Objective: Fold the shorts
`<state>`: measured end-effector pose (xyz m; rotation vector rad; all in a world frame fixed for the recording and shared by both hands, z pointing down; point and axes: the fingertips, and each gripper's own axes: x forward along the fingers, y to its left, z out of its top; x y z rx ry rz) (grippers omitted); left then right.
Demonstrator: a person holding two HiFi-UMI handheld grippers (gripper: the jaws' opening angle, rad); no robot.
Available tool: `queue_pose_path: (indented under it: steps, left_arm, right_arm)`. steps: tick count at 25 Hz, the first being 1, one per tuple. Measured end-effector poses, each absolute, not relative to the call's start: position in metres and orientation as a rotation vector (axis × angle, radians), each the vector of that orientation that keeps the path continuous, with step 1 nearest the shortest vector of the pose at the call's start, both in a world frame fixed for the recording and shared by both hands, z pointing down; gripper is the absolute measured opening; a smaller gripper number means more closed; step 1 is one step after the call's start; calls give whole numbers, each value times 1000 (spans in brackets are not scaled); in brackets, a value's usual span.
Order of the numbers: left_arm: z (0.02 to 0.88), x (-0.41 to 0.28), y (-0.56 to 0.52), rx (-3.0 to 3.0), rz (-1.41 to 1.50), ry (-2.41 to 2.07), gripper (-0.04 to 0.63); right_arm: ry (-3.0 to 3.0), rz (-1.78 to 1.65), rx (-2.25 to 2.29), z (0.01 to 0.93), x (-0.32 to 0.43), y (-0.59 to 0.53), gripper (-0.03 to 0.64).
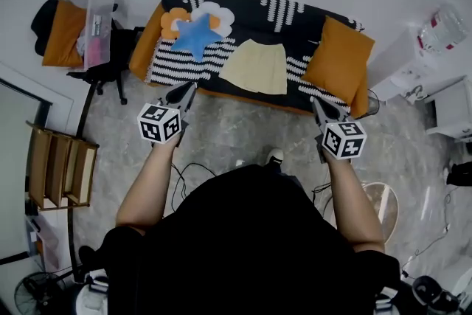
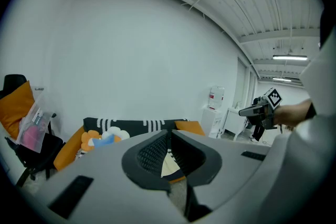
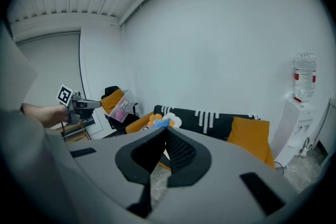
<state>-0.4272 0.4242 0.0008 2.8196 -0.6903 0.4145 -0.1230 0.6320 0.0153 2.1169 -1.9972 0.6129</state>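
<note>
Two grippers are held out over the floor (image 1: 243, 135), each in one of the person's hands, and both are closed with nothing in them. The left gripper (image 1: 186, 90) has its jaws pressed together and only the scene beyond shows through the small gap behind the tips. The right gripper (image 1: 316, 102) has its jaws together in the same way. Both point slightly downward toward a black sofa (image 1: 247, 17) with white stripes, which stands just ahead of their tips. The shorts (image 1: 256, 67), pale yellow, lie spread flat on the seat, ahead of both grippers and between the lines they point along, touched by neither. Ahead and to the right of the right gripper an orange cushion (image 1: 341, 60) leans at that end of the sofa. Ahead of the left gripper, a flower-shaped pillow (image 1: 215, 12) and a blue star pillow (image 1: 195, 36) rest against the backrest, with a second orange cushion (image 1: 146, 40) at that end. Farther out to the left of the left gripper stands a black chair (image 1: 110, 59) carrying a clear plastic bag (image 1: 96, 27). Well off to the right of the right gripper, a water bottle (image 1: 440, 27) sits on a white cabinet (image 1: 402, 70).
</note>
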Motion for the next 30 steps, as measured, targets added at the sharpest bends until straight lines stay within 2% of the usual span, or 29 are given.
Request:
queue_pose_path:
  steps: [16, 30]
  left_arm:
    - [39, -342, 386, 2702, 508, -796, 38]
    - [31, -302, 367, 2637, 520, -965, 38]
  right_arm:
    - [-2062, 688, 1967, 43, -19, 555, 6]
    - [-2145, 685, 1866, 48, 53, 504, 6]
